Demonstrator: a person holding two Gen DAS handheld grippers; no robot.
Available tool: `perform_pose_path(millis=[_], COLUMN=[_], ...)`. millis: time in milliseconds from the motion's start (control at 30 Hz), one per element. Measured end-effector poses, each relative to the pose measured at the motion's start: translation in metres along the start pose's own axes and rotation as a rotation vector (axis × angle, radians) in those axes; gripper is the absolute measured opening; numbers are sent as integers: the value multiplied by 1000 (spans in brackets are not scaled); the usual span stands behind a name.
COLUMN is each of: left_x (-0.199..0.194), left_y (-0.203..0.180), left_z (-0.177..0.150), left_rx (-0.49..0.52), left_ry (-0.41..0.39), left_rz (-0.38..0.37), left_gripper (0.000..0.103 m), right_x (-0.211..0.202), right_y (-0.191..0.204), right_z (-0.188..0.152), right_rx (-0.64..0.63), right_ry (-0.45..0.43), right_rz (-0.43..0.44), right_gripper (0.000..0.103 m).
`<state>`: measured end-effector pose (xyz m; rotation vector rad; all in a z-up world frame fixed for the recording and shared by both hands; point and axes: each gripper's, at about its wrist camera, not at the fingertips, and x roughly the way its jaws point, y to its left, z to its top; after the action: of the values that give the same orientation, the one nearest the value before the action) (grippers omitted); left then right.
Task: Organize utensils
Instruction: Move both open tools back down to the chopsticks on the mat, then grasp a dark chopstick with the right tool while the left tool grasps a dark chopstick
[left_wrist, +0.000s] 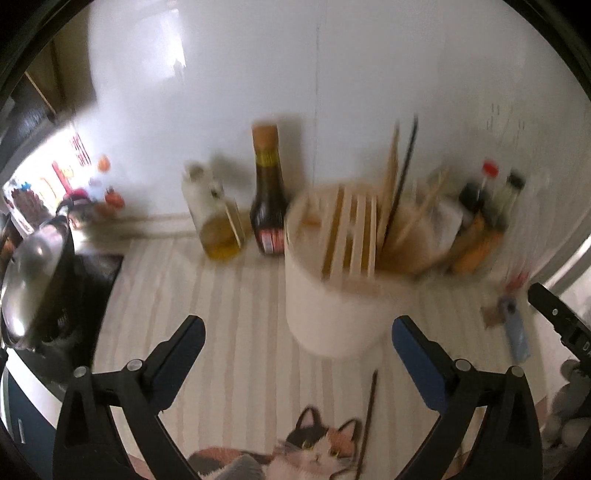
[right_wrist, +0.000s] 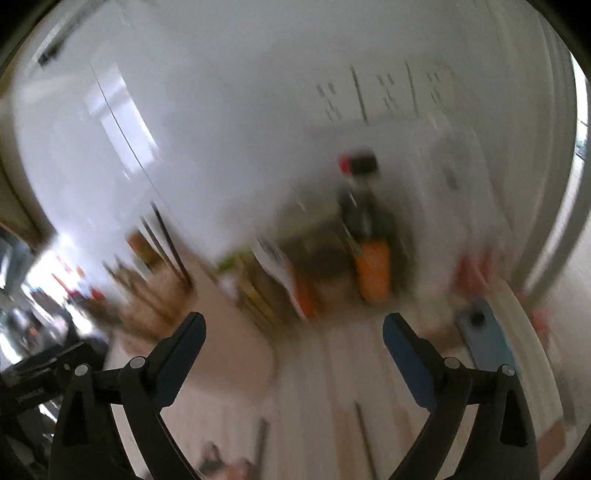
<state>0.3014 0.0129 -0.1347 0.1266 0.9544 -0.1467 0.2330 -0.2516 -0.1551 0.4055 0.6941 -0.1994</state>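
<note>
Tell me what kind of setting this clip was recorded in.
Most likely a home kitchen counter. A dark sauce bottle with a tan cap and a clear oil bottle stand against the white wall, a white utensil holder with wooden slats and chopsticks sits beside them, and a steel pot lid shows at left.

A home kitchen: a dark sauce bottle (left_wrist: 268, 192) and an oil bottle (left_wrist: 214, 214) stand against the white wall, a lidded pot (left_wrist: 33, 280) sits at left (on a dark cooktop), and a chopstick holder (left_wrist: 332, 273) occupies the striped tabletop (left_wrist: 207, 291).
</note>
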Motion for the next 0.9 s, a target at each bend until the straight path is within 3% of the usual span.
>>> perform_pose_path(millis=[167,300,367,433,500,600,800,900], left_x=[42,76,92,108,123,140,153,153], left_y=[-24,-48,-60,-72,-82,-92,-99,-103], left_z=[-44,-75,-86,-95,-104,-113,-118,-117], left_rx=[65,115,136,161,187,221,230,225], left_ry=[137,245,283,332,375,409,422,417], left_rz=[26,3,-12,-23,-36,-31,-19,-45], left_gripper=[103,101,95,75,63,53,51,31], right_x=[19,45,62,75,89,101,113,113], right_y=[-30,-55,-65,-70,-73,-76,-80,-76], right_z=[-45,-77,-94,-106,-118,-133,-151,-157], right_rx=[-5,-6,-19,-30,-44,-63,-82,-127], right_ry=[146,305,383,438,496,551,606,604], right_rz=[-84,-116,-137,-147,-157,-175,-184,-202], right_gripper=[95,65,60,52,45,37,25,21])
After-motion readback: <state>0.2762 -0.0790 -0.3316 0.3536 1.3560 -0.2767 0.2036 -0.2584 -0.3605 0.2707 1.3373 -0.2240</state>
